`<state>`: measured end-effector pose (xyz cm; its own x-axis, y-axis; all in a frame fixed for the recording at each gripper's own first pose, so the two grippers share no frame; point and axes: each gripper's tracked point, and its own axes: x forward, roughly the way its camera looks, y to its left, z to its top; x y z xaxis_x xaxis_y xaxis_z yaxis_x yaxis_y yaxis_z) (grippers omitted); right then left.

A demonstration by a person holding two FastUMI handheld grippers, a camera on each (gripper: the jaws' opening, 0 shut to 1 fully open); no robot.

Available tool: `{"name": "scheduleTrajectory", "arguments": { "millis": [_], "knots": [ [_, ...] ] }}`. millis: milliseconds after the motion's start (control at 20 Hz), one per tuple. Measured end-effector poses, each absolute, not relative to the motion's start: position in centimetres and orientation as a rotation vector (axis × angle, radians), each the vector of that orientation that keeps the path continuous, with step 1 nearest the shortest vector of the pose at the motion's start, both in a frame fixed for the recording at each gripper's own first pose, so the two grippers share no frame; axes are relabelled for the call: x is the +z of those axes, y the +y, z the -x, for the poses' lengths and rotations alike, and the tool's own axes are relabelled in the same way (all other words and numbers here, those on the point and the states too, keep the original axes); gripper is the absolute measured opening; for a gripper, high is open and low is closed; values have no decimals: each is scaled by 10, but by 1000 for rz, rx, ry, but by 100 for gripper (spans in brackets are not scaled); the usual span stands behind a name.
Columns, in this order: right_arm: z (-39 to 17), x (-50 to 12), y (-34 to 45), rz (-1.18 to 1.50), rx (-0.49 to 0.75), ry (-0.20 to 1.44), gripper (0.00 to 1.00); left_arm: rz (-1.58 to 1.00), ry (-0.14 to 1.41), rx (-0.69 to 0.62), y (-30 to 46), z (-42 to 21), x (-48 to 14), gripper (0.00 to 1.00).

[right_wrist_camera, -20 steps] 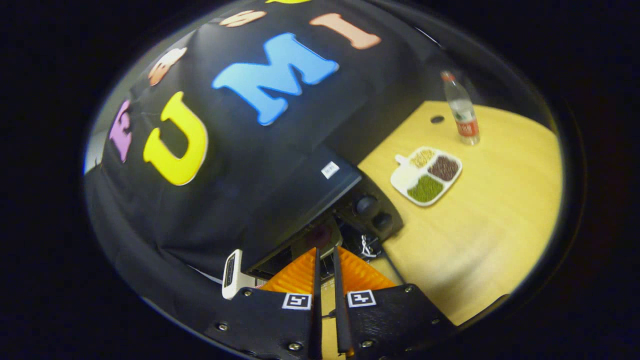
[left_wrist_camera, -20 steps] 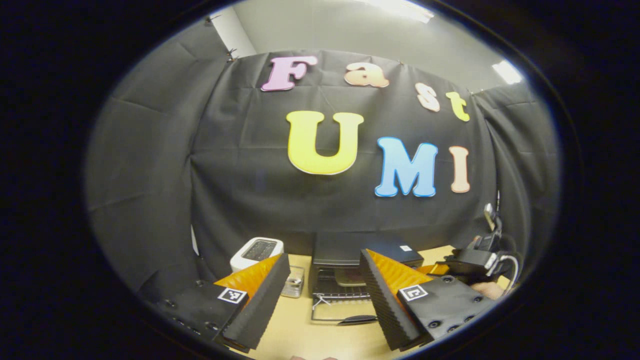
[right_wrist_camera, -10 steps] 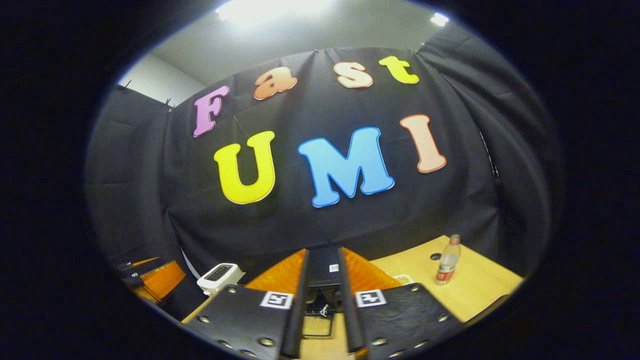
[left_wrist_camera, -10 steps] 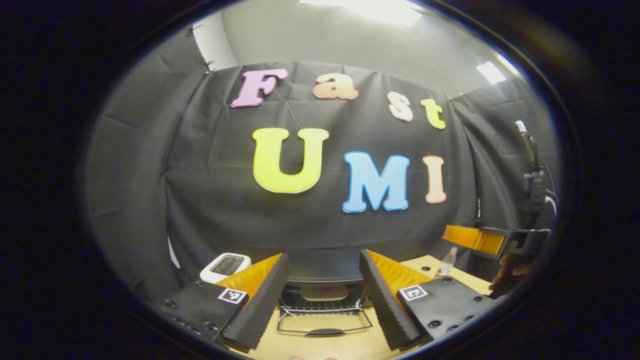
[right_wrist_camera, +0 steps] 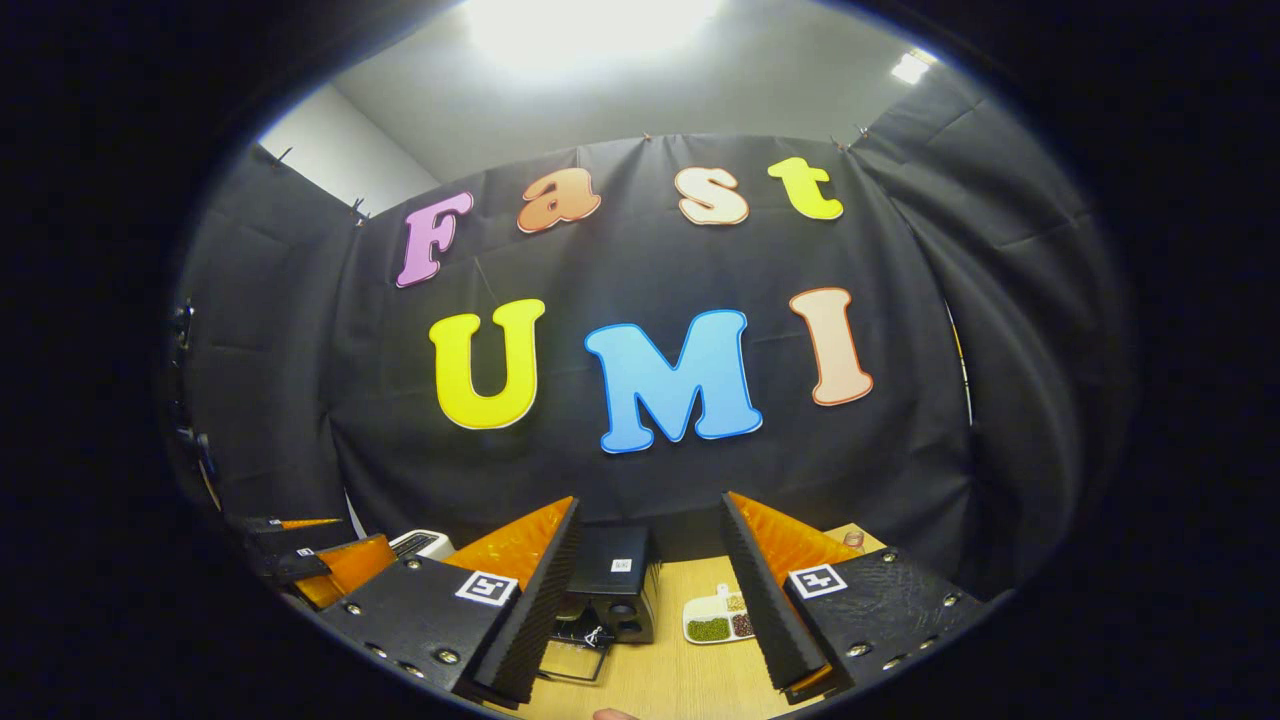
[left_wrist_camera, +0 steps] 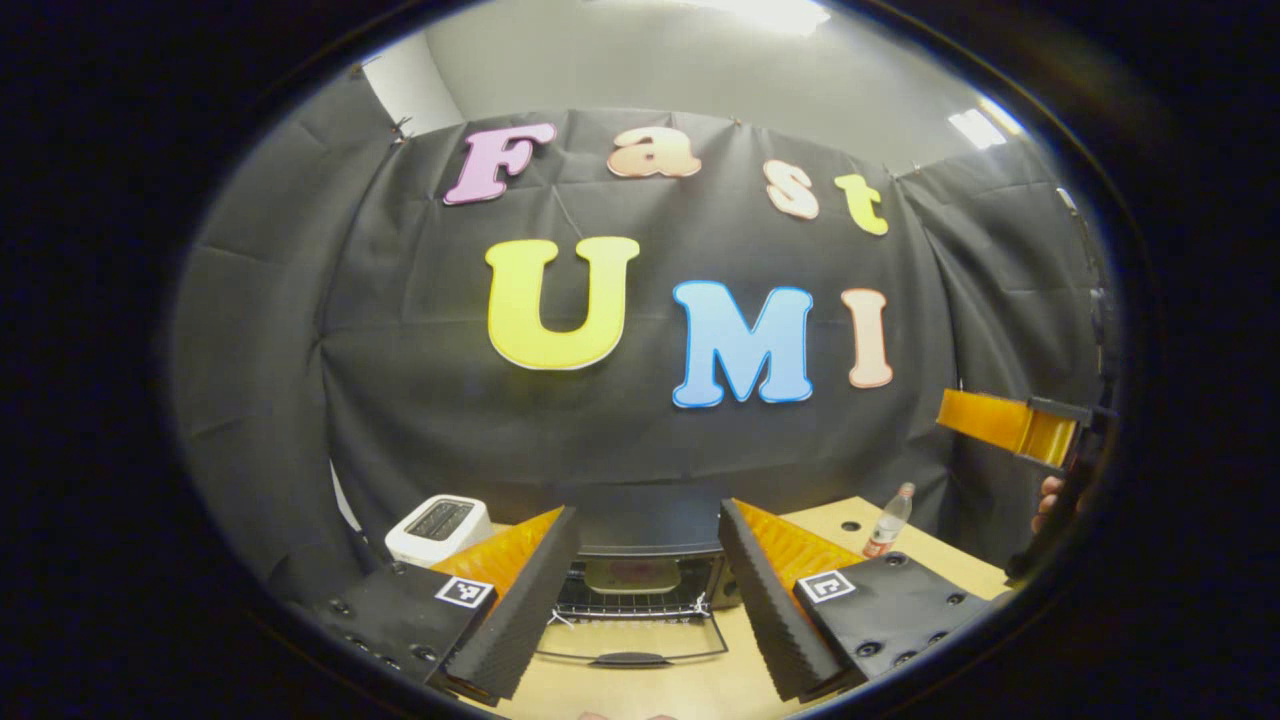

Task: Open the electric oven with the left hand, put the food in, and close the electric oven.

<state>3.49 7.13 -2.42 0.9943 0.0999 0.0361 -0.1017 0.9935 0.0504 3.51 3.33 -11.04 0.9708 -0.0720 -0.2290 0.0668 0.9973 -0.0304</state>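
The black electric oven stands on the wooden table with its glass door folded down flat. A pale plate of food rests on the rack inside. My left gripper hangs open in front of the oven, holding nothing. My right gripper is open and empty too, back from the table; it also appears high at the right edge of the left gripper view, a hand behind it. From the right gripper view the oven sits between the fingers, door down.
A white toaster stands left of the oven. A plastic bottle stands to its right. A white divided tray of beans lies right of the oven. The left gripper shows low on the left of the right gripper view.
My right gripper has drawn back from the oven mouth, levelled out and gone from shut to open. The left gripper has backed off a little. The plate stays in the oven.
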Motion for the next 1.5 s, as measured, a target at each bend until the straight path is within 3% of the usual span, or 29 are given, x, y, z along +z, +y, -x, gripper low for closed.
{"name": "scheduleTrajectory", "arguments": {
  "millis": [300,550,600,850,950,1000,1050,1100,1250,1350,1400,1450,1500],
  "knots": [
    [-42,-35,55,-65,84,4,84,14,379,-81,21,-45,-165,95],
    [-44,-43,44,-64,58,31,84,14,572,-85,23,-43,-232,99],
    [-43,-45,42,-66,51,33,84,20,607,-86,25,-34,-241,95],
    [-42,-57,29,-62,11,59,84,26,790,-92,29,-24,-305,99],
    [-44,-68,22,-42,-9,75,84,17,848,-99,29,-23,-326,95],
    [-42,-74,18,-35,-18,87,83,13,871,-100,29,-23,-335,99],
    [-41,-80,17,-33,-24,103,84,10,898,-108,28,-22,-344,92],
    [-42,-85,16,-31,-29,114,84,4,926,-111,30,-21,-355,99],
    [-42,-92,13,-27,-44,129,84,5,1030,-121,32,-14,-391,95],
    [-44,-88,10,-18,-55,116,84,24,1099,-121,33,-11,-413,99],
    [-44,-86,8,-11,-60,109,84,28,1130,-123,35,-10,-423,92],
    [-46,-84,7,-6,-62,105,84,28,1161,-123,36,-9,-432,99],
    [-45,-83,6,-4,-65,101,84,26,1183,-122,38,-10,-442,95]
  ]
}}
